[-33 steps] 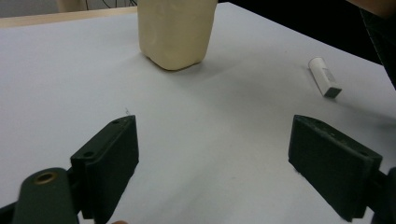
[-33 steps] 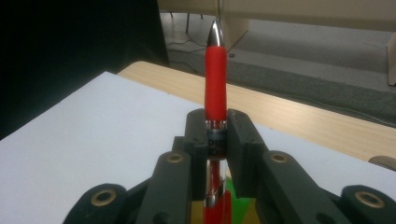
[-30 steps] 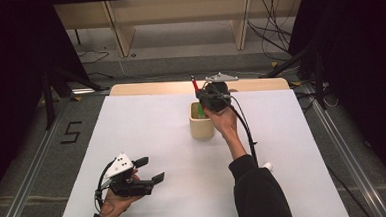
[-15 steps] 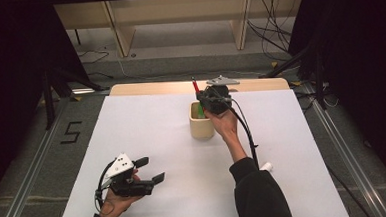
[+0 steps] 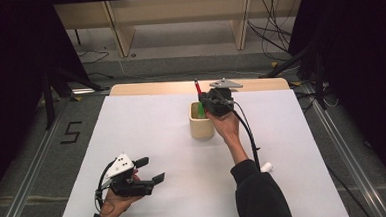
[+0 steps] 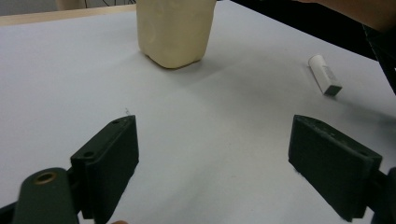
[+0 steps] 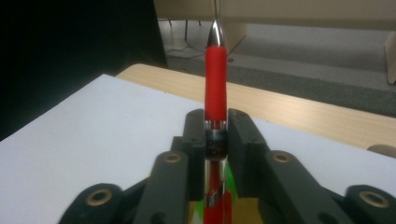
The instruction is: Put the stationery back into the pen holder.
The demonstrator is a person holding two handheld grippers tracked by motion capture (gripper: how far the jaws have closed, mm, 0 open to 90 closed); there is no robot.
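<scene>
Evidently the right hand-held gripper (image 5: pixel 205 99) clamps a red pen (image 7: pixel 215 84) over the cup (image 5: pixel 201 122) near the surface's far edge; keep it upright. The left hand-held gripper (image 6: pixel 215 168) gapes wide, empty.

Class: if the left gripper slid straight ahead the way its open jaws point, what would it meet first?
Probably the cream cup, which stands ahead of the left gripper, slightly left of centre. The white tube lies off to the right; depth is uncertain.
</scene>
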